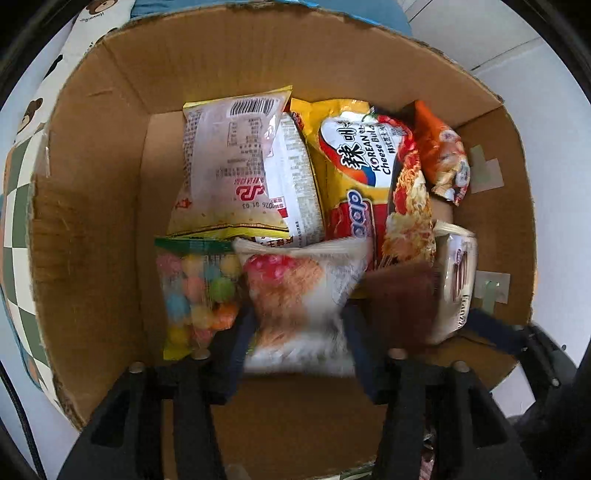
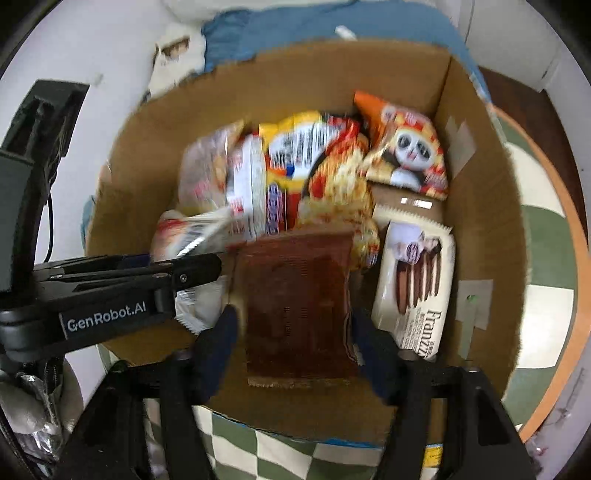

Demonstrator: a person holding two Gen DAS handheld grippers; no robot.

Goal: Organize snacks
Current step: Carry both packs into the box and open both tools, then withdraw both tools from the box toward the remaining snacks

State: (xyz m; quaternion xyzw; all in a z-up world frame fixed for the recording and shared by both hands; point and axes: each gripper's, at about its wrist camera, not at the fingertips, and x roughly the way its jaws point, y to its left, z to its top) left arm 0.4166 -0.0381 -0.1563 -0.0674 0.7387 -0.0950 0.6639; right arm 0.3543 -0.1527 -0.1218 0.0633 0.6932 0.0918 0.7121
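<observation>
An open cardboard box (image 1: 92,221) holds several snack packets. My left gripper (image 1: 299,332) points down into it and is open, with a blurred white packet (image 1: 299,295) bearing a red and orange picture between its fingers (image 1: 242,339). My right gripper (image 2: 295,325) is open too, its fingers (image 2: 218,343) standing either side of a blurred dark brown packet (image 2: 295,302). Around them lie a bag of coloured candy balls (image 1: 195,291), a yellow Korean cheese noodle pack (image 1: 362,173), an orange panda pack (image 2: 406,155) and a cream biscuit pack (image 2: 417,284).
The box stands on a green and white checked cloth (image 2: 288,454) with bear prints (image 1: 29,114). Blue fabric (image 2: 295,33) lies beyond its far wall. The left gripper's body (image 2: 110,291) reaches across the box's left side in the right wrist view. Bare cardboard floor (image 1: 159,166) shows at the left.
</observation>
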